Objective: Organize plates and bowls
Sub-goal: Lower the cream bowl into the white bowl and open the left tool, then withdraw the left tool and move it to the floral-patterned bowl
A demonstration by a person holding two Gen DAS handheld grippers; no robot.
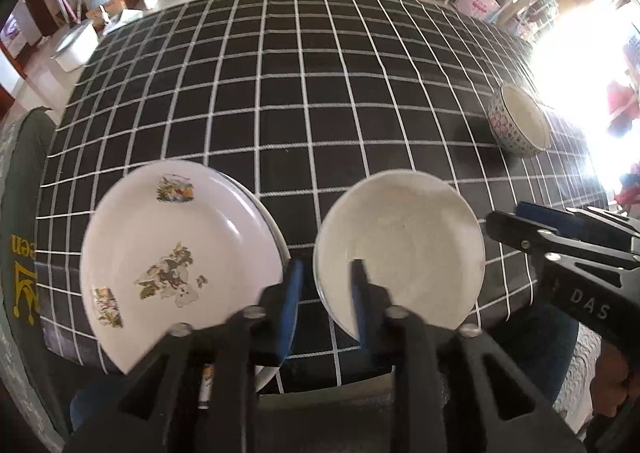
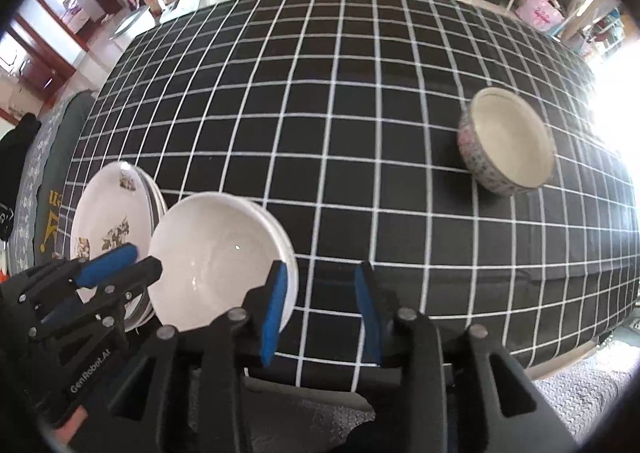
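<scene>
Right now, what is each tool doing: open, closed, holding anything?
Left tool: open, holding nothing, poised above the plain white plates.
Right tool: open, empty, beside those plates' rim.

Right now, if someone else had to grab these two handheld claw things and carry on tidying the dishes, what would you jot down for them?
Left gripper: fingers open, nothing held, above the gap between the two piles.
Right gripper: fingers open, empty, at the right edge of the white pile.
Decorated plates: stacked at the near left of the checked tablecloth.
Plain white dishes: stacked just to their right; the piles stand apart.
Patterned bowl: alone, upright, far right of the cloth.
Done: both piles look formed.
Left: probably the patterned bowl, which sits away from them.
</scene>
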